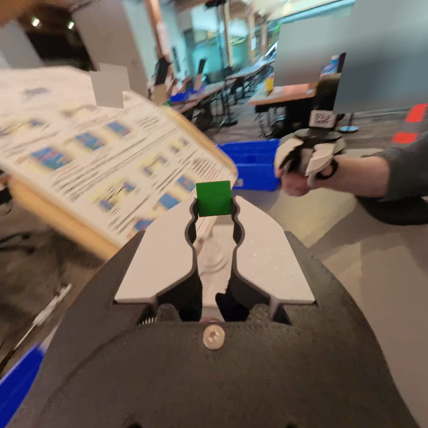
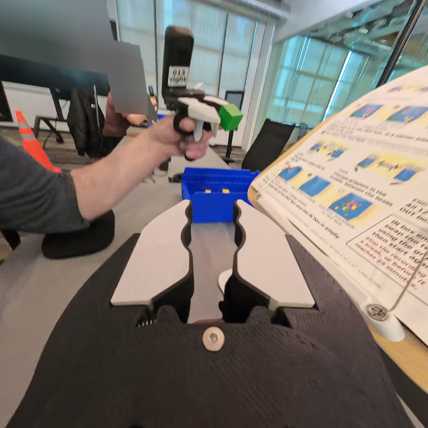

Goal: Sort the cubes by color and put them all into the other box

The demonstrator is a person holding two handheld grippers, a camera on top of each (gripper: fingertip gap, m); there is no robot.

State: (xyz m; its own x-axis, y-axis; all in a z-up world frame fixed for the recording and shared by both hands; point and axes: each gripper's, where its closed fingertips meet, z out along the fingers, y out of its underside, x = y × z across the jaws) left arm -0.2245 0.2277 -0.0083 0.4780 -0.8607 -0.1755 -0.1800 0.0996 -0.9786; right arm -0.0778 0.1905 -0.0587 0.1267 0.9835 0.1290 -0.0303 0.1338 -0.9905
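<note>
— Green, and wedged right at the fingertips: the left gripper (image 1: 214, 203) has the green cube (image 1: 213, 198) pinched between its two pads, only the lower part of the cube inside the grasp, the rest standing proud of the tips.

— And it's in the air?

— Yes, held up off the grey table (image 2: 69, 266), as the right wrist view shows, well apart from the blue box (image 2: 214, 208) with its two yellow cubes (image 2: 216, 191). The right gripper (image 2: 212, 208) stands released, nothing between its fingers, pointed at that box.

— So what could spoil it?

— I'd say the shallow hold first. With so little of the cube between the pads, a quick swing or a knock could twist it out, and it would bounce across the table or to the floor.

— A knock against what?

— The instruction board (image 1: 104, 150) leans close by the left gripper's path; clipping its wooden edge is the likeliest cause. A second blue box (image 1: 252, 166) lies beyond it.

— Anything else?

— Letting go too high over the box, so the cube lands among the yellow ones and muddles the sorting.
</note>
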